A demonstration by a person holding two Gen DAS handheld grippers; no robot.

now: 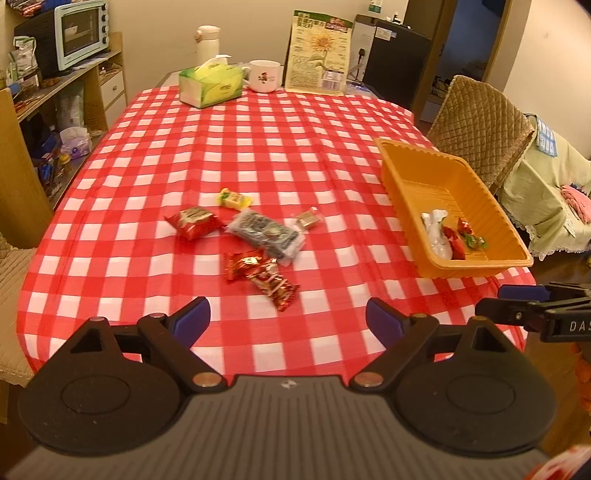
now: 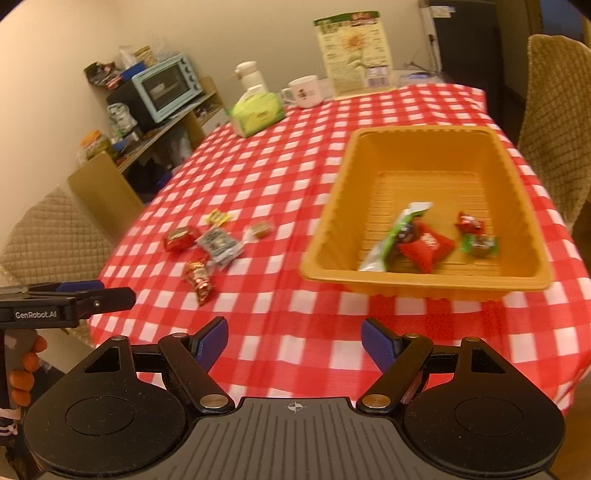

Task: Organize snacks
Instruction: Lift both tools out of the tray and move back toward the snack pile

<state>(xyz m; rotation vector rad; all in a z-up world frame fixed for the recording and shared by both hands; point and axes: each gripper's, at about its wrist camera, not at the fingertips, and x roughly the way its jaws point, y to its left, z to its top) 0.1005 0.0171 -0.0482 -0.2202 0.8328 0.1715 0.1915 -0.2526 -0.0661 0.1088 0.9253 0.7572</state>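
Several wrapped snacks lie loose in the middle of the red-checked table: a red packet [image 1: 194, 221], a yellow candy [image 1: 234, 198], a dark packet [image 1: 266, 234], a small brown sweet [image 1: 307, 220] and shiny red-gold sweets [image 1: 264, 278]. An orange tray [image 1: 476, 269] at the right holds a white-green packet [image 2: 393, 236], a red packet [image 2: 428, 245] and small candies [image 2: 476, 236]. My left gripper [image 1: 288, 321] hangs open and empty near the table's front edge, just short of the loose sweets. My right gripper [image 2: 294, 343] is open and empty in front of the tray.
At the far end of the table stand a green tissue box [image 1: 210, 83], a white mug [image 1: 263, 75], a white flask [image 1: 207, 42] and a tall sunflower-printed bag [image 1: 319, 51]. Quilted chairs [image 1: 480, 125] flank the table. A shelf with a toaster oven [image 1: 79, 33] stands left.
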